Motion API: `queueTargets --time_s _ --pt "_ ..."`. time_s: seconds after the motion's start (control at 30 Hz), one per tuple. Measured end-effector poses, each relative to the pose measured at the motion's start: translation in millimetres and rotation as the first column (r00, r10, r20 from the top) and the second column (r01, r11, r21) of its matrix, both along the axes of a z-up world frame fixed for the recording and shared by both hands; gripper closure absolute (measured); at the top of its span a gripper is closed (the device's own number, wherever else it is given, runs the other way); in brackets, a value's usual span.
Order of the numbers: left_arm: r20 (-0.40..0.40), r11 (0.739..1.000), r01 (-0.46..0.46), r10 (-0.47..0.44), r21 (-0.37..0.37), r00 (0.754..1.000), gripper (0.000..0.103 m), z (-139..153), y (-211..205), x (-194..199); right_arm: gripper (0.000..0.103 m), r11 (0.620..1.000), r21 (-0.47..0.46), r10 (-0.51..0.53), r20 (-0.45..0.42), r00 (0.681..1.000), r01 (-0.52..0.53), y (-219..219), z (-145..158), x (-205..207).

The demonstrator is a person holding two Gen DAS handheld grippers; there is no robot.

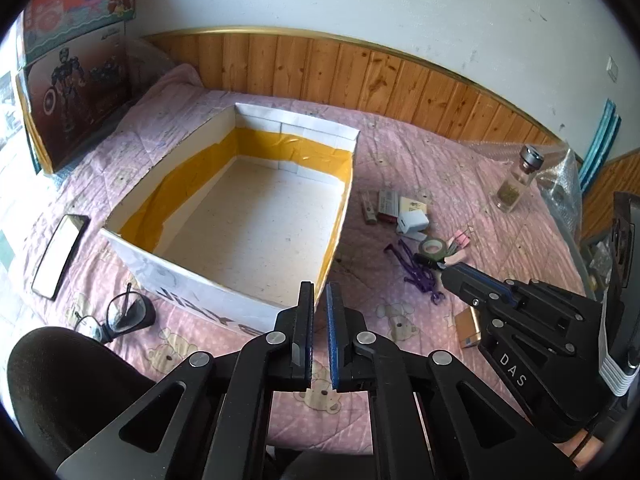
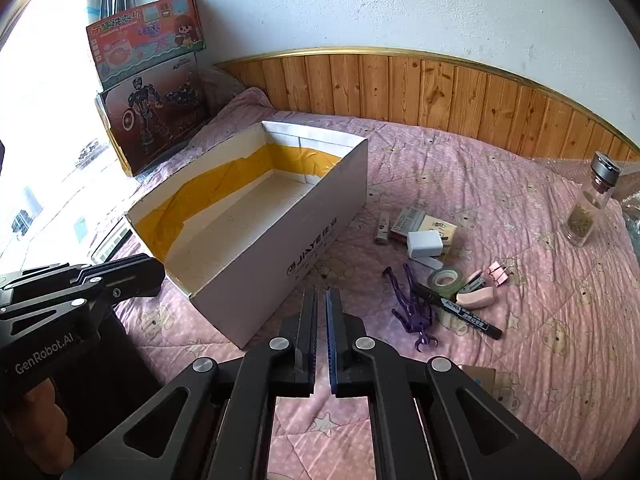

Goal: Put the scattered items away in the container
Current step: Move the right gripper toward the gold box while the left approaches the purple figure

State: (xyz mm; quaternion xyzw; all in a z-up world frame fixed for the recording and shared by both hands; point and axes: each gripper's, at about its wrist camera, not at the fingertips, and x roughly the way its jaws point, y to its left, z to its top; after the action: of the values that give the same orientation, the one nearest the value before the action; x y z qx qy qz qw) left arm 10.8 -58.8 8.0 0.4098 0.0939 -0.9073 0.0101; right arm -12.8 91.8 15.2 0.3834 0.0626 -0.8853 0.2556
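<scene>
A white cardboard box with yellow tape on its inner walls lies open and empty on the pink bedspread. To its right are scattered a white charger, a tape roll, a black marker, a purple toy figure, a pink stapler, pink binder clips and small cartons. My left gripper hovers shut over the box's near corner, holding nothing. My right gripper is shut too, empty, above the bedspread between the box and the purple figure.
A glass bottle stands at the far right near bubble wrap. Glasses and a phone lie left of the box. Toy cartons lean at the back left. Wood panelling runs behind the bed. A brown card lies near the right gripper.
</scene>
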Motion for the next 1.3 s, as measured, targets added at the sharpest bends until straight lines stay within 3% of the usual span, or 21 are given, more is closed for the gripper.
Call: queueTargets --time_s 0.43,0.5,0.53,0.6,0.63,0.67,1.3 --pt "-0.001 1.000 -0.021 0.021 0.009 1.000 0.097 3.2 -8.5 3.3 0.098 1.000 -0.022 0.010 0.017 1.000 -0.010 -11.6 3.8 3.8" --pt "0.003 1.000 -0.026 0.026 0.013 1.000 0.080 3.8 -9.3 4.0 0.097 0.999 -0.036 0.002 0.016 1.000 -0.001 -7.2 4.3 5.1" --pt "0.004 1.000 -0.027 0.027 0.016 1.000 0.064 4.1 -9.4 3.9 0.094 0.999 -0.041 -0.003 0.017 1.000 0.004 -5.2 4.3 5.3" --pt "0.003 0.999 -0.035 0.035 0.018 0.999 0.059 4.2 -10.2 5.0 0.073 0.998 -0.057 -0.020 0.017 1.000 0.020 0.6 5.0 5.9" --pt "0.005 0.999 -0.035 0.035 0.017 0.999 0.058 4.2 -10.1 5.1 0.053 0.998 -0.063 -0.031 0.014 0.999 0.032 3.5 6.3 6.1" --pt "0.010 0.999 -0.035 0.035 0.015 0.999 0.055 4.6 -9.7 4.1 0.042 0.997 -0.068 -0.041 0.008 0.999 0.041 6.3 7.2 7.4" --pt "0.072 0.999 0.020 -0.021 0.025 0.997 0.049 -16.0 18.2 -5.3 0.037 0.977 -0.144 -0.150 0.062 0.987 0.158 69.9 -11.0 10.4"
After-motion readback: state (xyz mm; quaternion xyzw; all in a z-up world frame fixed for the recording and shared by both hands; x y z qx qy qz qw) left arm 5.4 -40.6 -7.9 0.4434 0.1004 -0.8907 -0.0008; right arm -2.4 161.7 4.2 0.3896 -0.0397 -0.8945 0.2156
